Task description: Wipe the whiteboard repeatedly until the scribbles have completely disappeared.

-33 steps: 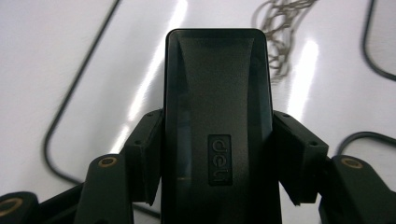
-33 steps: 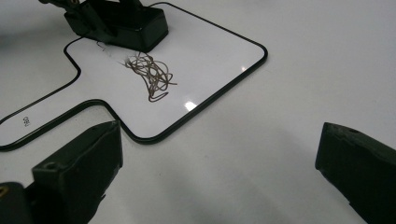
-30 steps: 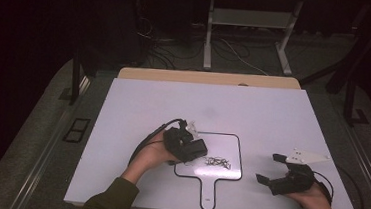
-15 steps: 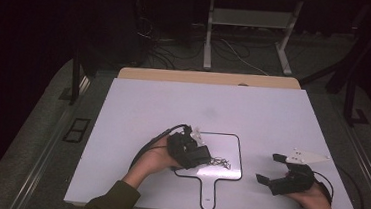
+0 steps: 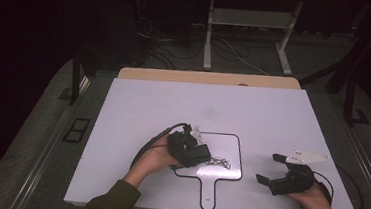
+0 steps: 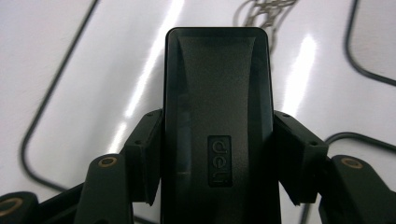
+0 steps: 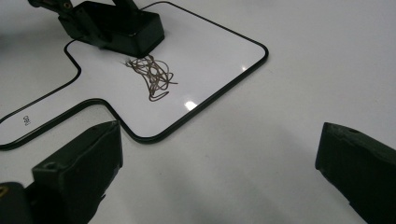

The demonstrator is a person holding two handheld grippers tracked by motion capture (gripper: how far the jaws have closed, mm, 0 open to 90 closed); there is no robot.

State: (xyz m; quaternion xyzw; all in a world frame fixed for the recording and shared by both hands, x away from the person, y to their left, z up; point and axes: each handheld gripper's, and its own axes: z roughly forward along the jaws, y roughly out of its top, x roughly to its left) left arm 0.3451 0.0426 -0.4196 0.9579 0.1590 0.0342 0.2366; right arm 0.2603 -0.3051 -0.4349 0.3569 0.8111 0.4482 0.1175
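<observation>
I grip eraser (image 6: 217, 135) in left gripper (image 5: 189, 152) | scribble (image 7: 150, 74) on whiteboard (image 5: 229, 160) unwiped near table's front edge | right gripper (image 5: 274, 169) wide, idle

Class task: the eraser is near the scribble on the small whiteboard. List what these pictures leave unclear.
- Eraser underside: left gripper view, hidden by its own body; contact with whiteboard unclear.
- Scribble: high view, too small to read.
- Whiteboard label: right gripper view, too small.

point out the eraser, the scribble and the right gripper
black eraser (image 6: 217, 116), left gripper view: middle of its top face.
scribble (image 7: 152, 74), right gripper view: centre of the tangle.
right gripper (image 5: 269, 167), high view: gap between its open fingertips.
</observation>
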